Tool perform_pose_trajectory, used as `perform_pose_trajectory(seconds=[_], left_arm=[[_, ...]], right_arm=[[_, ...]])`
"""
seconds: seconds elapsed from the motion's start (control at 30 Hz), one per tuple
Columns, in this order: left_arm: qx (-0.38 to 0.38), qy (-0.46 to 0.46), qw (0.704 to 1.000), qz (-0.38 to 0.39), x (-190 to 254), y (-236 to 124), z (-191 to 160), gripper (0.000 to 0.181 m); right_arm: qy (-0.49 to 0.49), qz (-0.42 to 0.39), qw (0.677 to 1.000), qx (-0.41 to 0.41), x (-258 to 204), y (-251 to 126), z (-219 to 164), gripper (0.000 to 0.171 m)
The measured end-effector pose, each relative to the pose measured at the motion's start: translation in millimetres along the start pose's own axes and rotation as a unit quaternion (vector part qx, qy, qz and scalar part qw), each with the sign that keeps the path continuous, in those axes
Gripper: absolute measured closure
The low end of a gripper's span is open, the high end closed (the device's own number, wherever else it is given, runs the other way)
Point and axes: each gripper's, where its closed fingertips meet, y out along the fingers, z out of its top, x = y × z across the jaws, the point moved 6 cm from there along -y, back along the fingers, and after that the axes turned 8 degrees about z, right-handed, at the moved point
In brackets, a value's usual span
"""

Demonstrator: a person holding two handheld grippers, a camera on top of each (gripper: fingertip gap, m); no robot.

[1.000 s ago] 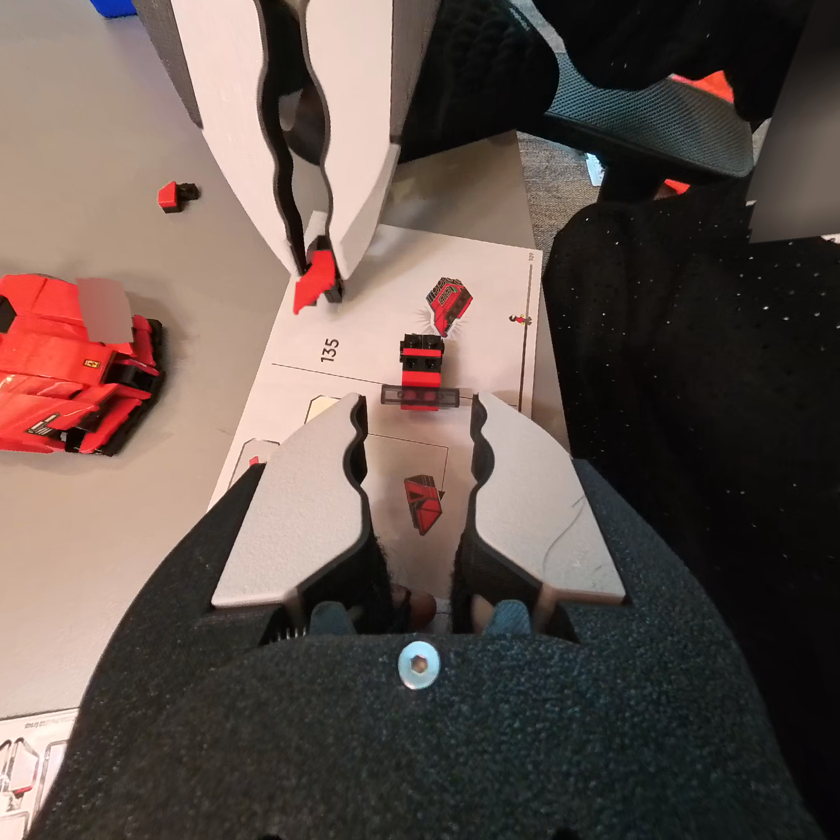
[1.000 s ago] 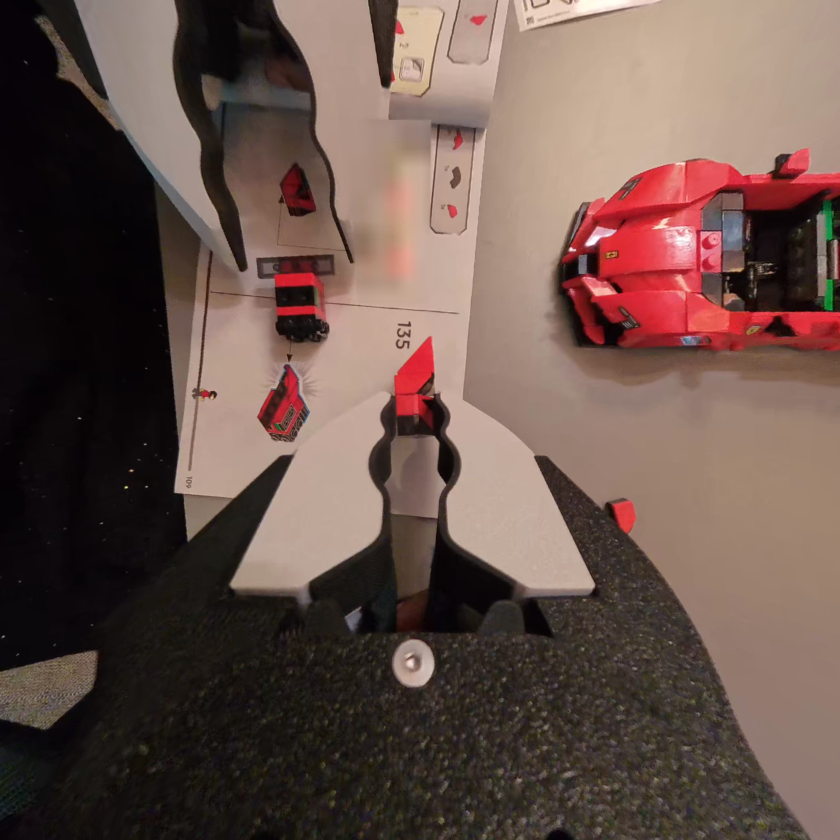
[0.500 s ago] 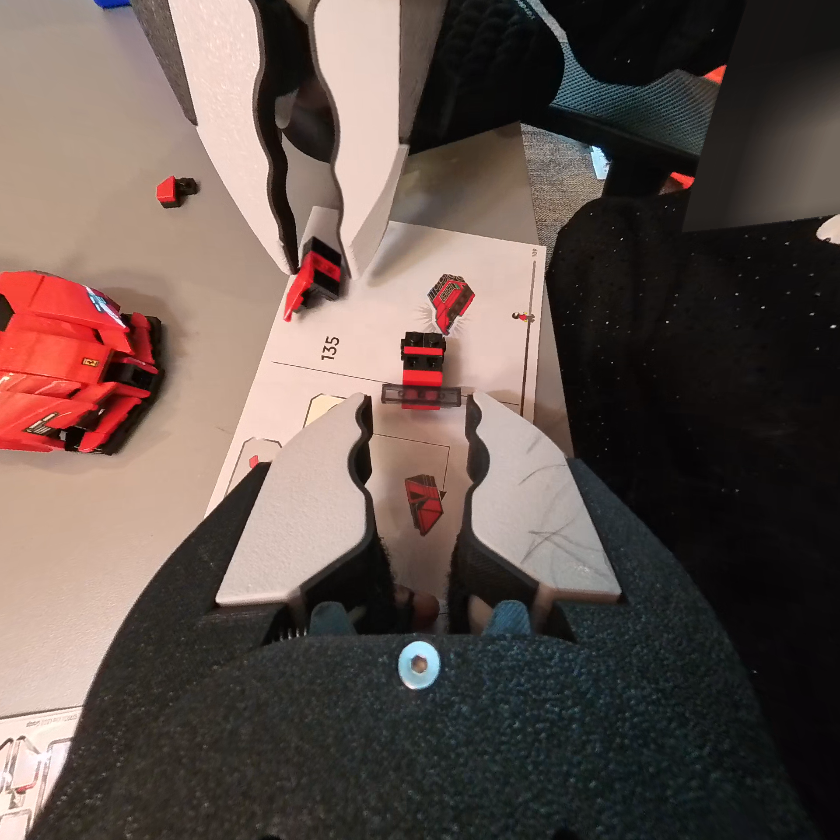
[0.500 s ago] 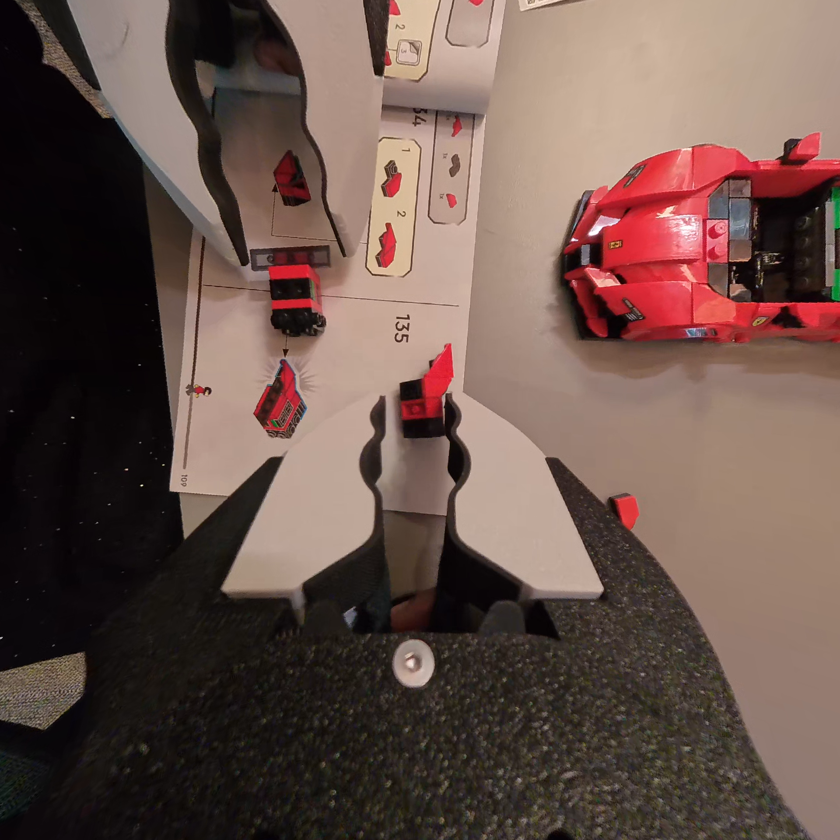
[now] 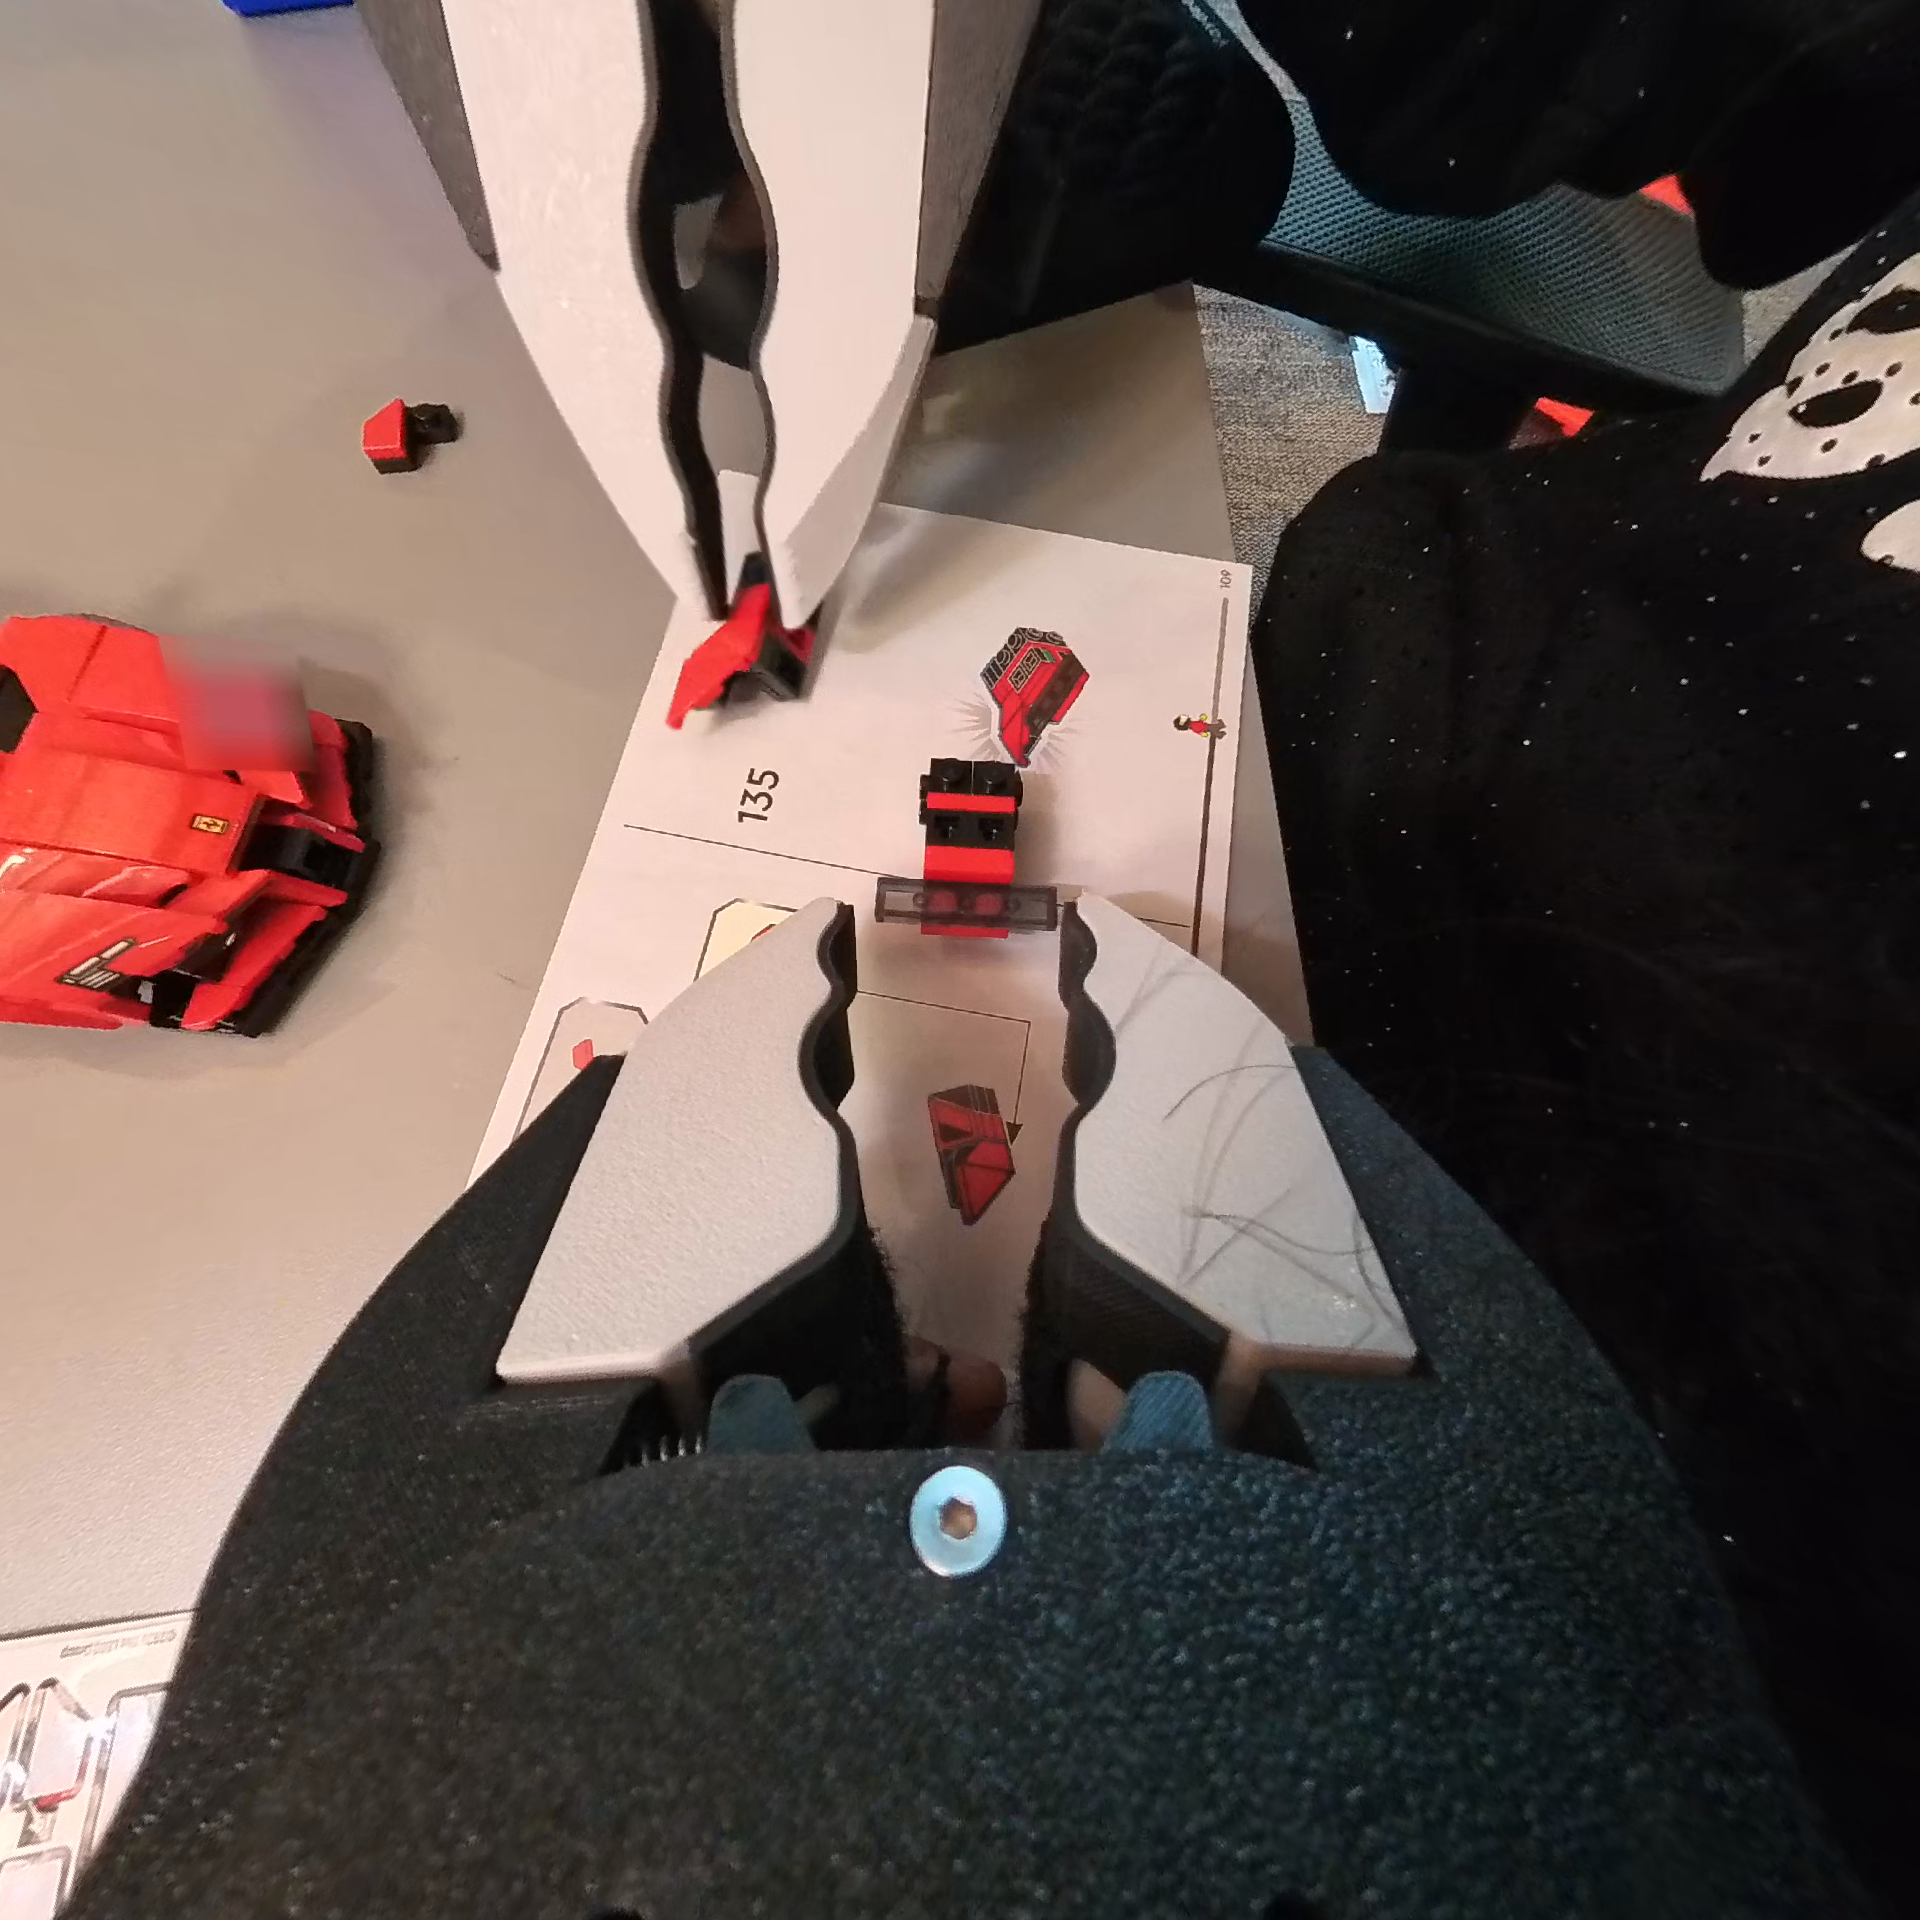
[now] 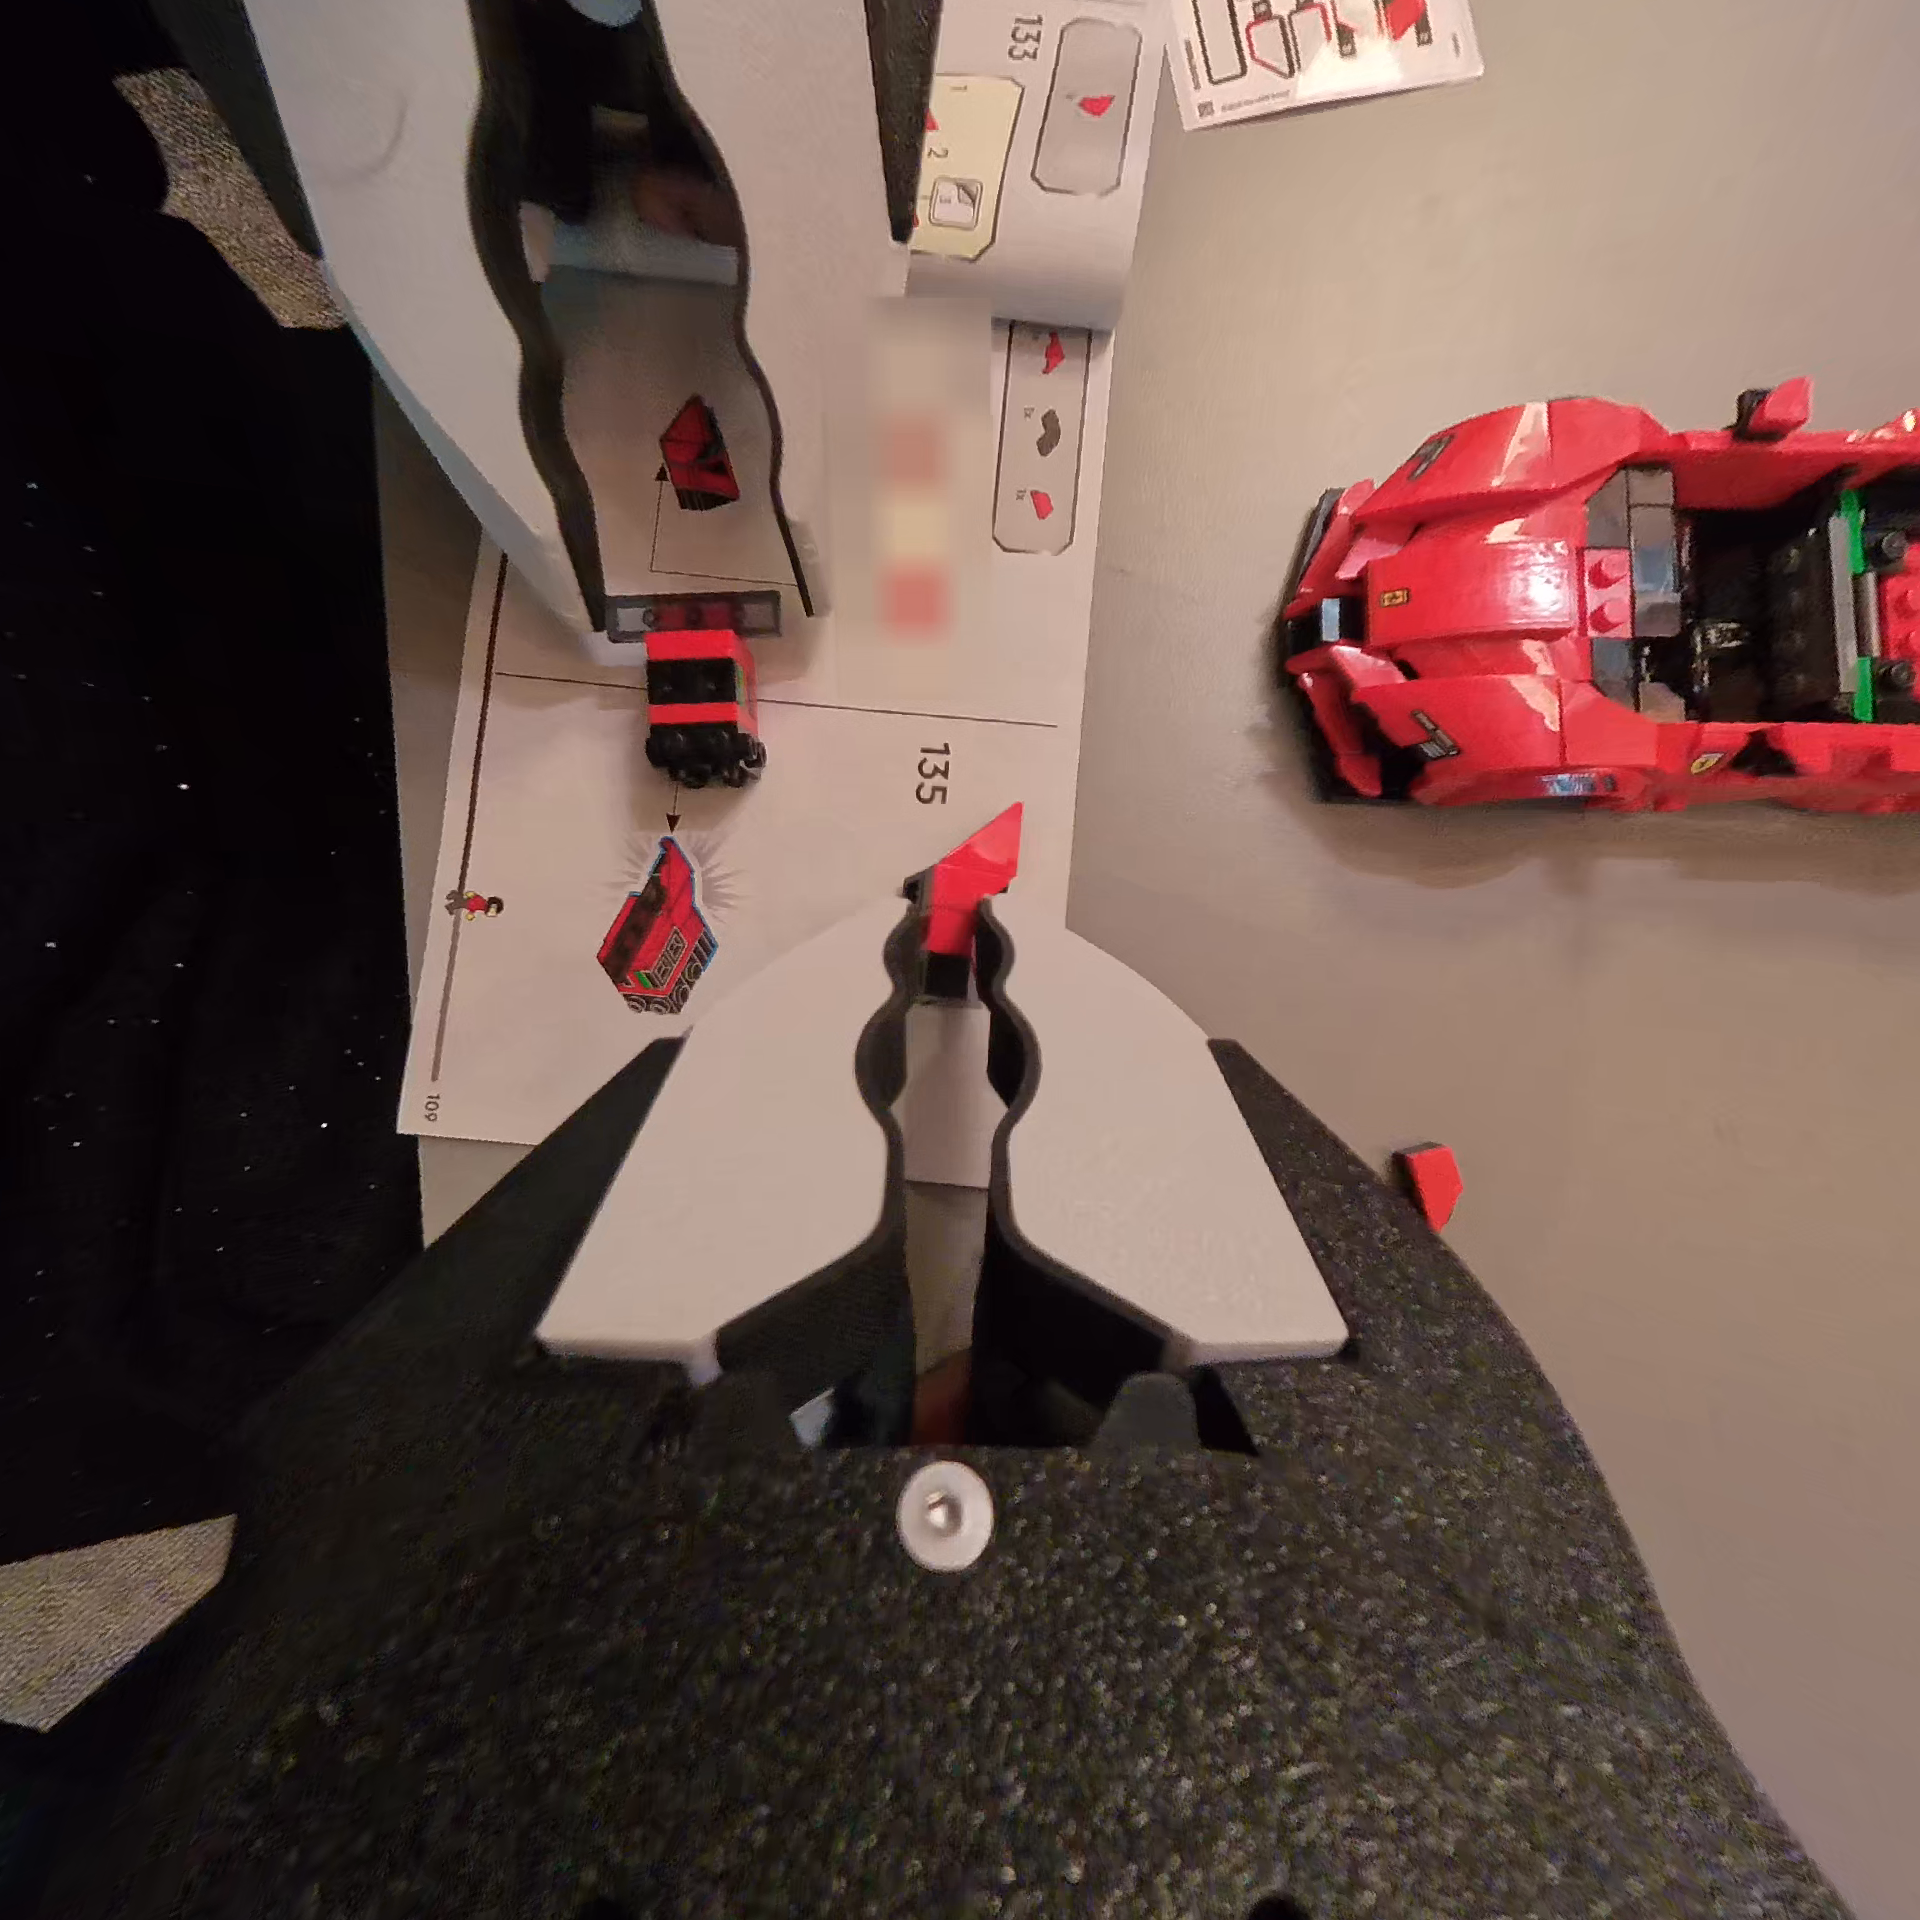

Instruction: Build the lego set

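We see a red wedge piece on a black brick, pinched above the open instruction booklet near its edge. A small red-and-black sub-assembly with a smoky transparent plate lies on the booklet page. The red car model rests on the grey table, well apart, its cockpit uncovered.

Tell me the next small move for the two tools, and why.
Probably close the open left tool on the small red-and-black brick stack with the clear grey plate lying at its tips on the white instruction sheet. The right tool already pinches the red wedge piece, so steadying the stack seems to come before joining them.
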Motion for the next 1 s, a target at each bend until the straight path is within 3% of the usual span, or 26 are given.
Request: perform_pose_trajectory(seconds=[1.0], left_arm=[[-0.002,-0.001,1.000,0.001,0.2,0.1,-0.1,0.145]], right_arm=[[-0.021,0.005,1.000,0.022,-6.5,7.1,5.7,0.162]])
